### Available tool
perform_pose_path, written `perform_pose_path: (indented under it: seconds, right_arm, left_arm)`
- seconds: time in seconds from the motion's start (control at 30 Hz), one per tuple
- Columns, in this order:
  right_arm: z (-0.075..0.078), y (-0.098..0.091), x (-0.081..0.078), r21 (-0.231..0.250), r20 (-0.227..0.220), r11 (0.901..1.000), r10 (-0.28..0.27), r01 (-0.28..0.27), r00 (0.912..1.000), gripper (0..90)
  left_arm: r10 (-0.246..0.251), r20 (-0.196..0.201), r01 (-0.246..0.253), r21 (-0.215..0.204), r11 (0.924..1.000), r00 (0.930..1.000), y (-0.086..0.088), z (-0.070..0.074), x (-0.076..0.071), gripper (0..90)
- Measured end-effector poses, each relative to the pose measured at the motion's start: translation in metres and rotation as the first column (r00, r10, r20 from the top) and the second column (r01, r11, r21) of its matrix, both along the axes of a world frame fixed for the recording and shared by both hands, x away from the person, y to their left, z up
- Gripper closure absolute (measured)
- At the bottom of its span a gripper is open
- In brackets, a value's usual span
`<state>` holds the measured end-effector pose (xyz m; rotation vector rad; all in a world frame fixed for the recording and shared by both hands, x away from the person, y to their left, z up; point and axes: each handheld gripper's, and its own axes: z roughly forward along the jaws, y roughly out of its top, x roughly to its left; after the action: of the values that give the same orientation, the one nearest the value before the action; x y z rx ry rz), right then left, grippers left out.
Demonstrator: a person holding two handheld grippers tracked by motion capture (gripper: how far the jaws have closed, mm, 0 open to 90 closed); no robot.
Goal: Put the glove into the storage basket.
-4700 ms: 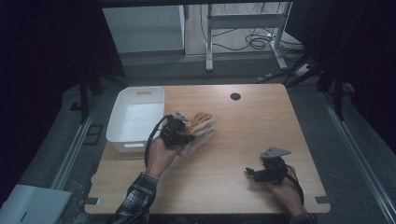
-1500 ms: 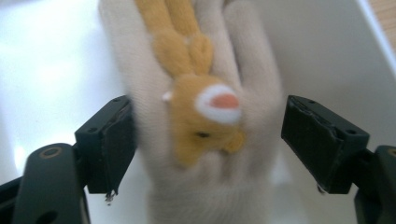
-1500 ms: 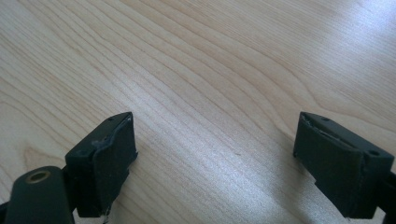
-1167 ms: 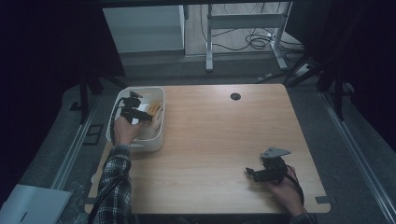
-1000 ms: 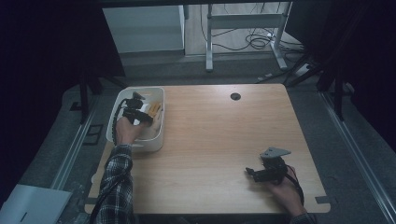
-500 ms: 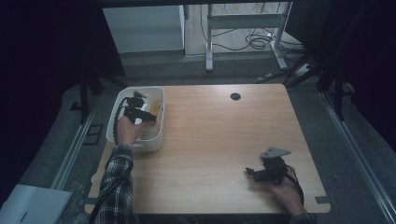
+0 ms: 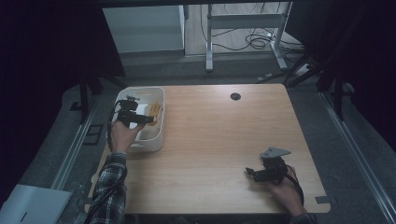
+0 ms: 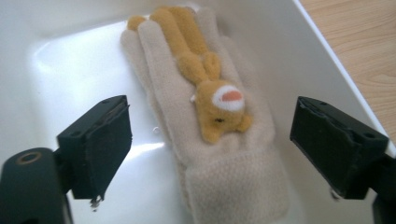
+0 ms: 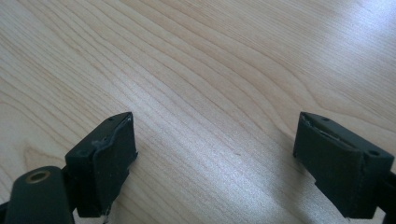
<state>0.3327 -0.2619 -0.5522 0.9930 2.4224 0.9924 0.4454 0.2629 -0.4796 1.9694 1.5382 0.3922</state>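
Note:
A cream knitted glove [image 8: 233,186] with an orange plush rabbit [image 8: 205,88] sewn on it lies flat on the floor of a white bin [image 8: 70,60]. My left gripper [image 8: 209,102] hovers just above it. Its jaws have just been opening and stand wide apart on either side of the glove without touching it. In the high view the left gripper [image 7: 148,120] hangs over the bin [image 7: 156,140] at the table's left edge, with the glove [image 7: 154,110] showing beside it. My right gripper [image 7: 250,171] rests low at the table's front right, open [image 9: 215,119] over bare wood.
The wooden table [image 7: 224,140] has a round black cable hole [image 7: 235,96] at the back. A metal desk frame [image 7: 243,28] and cables lie on the floor beyond the table.
The left gripper carried the glove from the table into the bin, then opened and let it go, drawing back slightly and upward. The right gripper has stayed put.

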Motion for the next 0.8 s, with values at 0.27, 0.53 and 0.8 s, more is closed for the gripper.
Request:
perform_pose_path:
  seconds: [0.27,0.53,0.8]
  right_arm:
    - [0.0,0.0,0.0,0.002,-0.001,1.0,-0.002,0.002,1.0,13.3]
    - [0.0,0.0,0.0,0.0,-0.001,1.0,-0.002,0.002,1.0,13.3]
    - [0.0,0.0,0.0,-0.001,-0.003,1.0,-0.002,0.002,1.0,13.3]
  left_arm:
    - [-0.025,0.052,0.027,-0.048,0.9985,0.9984,0.003,0.008,-0.019,6.9]
    - [-0.062,0.107,0.069,-0.061,0.9958,0.9923,-0.002,0.013,-0.041,3.9]
    - [-0.131,0.162,0.144,-0.072,0.9869,0.978,-0.022,0.017,-0.063,2.8]
